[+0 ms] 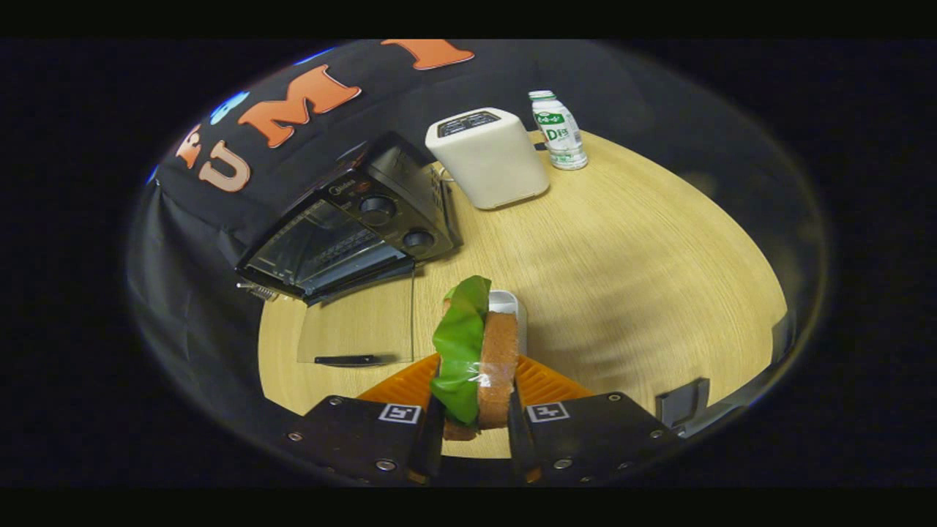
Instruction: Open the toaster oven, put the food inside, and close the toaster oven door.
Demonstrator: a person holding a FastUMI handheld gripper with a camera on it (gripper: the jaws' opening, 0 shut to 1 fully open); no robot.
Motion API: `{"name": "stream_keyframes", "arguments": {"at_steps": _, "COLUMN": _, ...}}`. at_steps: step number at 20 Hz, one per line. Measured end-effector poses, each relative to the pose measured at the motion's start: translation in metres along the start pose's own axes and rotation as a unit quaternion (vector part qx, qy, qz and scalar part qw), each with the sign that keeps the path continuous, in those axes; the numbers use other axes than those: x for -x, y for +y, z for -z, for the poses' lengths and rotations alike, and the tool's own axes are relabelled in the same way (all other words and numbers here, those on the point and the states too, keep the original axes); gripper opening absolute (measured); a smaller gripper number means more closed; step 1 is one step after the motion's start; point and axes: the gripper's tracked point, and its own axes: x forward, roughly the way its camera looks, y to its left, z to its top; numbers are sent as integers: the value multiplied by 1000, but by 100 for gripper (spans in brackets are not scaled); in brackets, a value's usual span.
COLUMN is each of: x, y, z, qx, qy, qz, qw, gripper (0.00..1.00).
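My gripper is shut on a sandwich of brown bread and a green lettuce leaf, held on edge between the fingers and lifted off the wooden table. The black toaster oven stands beyond the fingers to the left, tilted in this view. Its glass door is folded down flat toward me, with the dark handle at its near edge, and the wire rack shows in the open cavity. A small white dish sits on the table just behind the sandwich.
A white box-shaped appliance stands to the right of the oven at the back of the table. A small white bottle with a green label is beside it. A grey bracket sits at the table's near right edge.
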Motion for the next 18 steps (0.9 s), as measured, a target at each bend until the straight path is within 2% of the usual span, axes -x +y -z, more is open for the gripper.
{"name": "stream_keyframes", "arguments": {"at_steps": 9, "x": 24, "y": 51, "z": -46, "qx": -7, "qy": -55, "qz": -41, "qw": 998, "gripper": 38}}
{"name": "stream_keyframes", "arguments": {"at_steps": 12, "x": 17, "y": 82, "z": -52, "qx": -29, "qy": -62, "qz": -77, "qw": 995, "gripper": 38}}
{"name": "stream_keyframes", "arguments": {"at_steps": 18, "x": -6, "y": 160, "z": -61, "qx": -82, "qy": -71, "qz": -168, "qw": 980, "gripper": 38}}
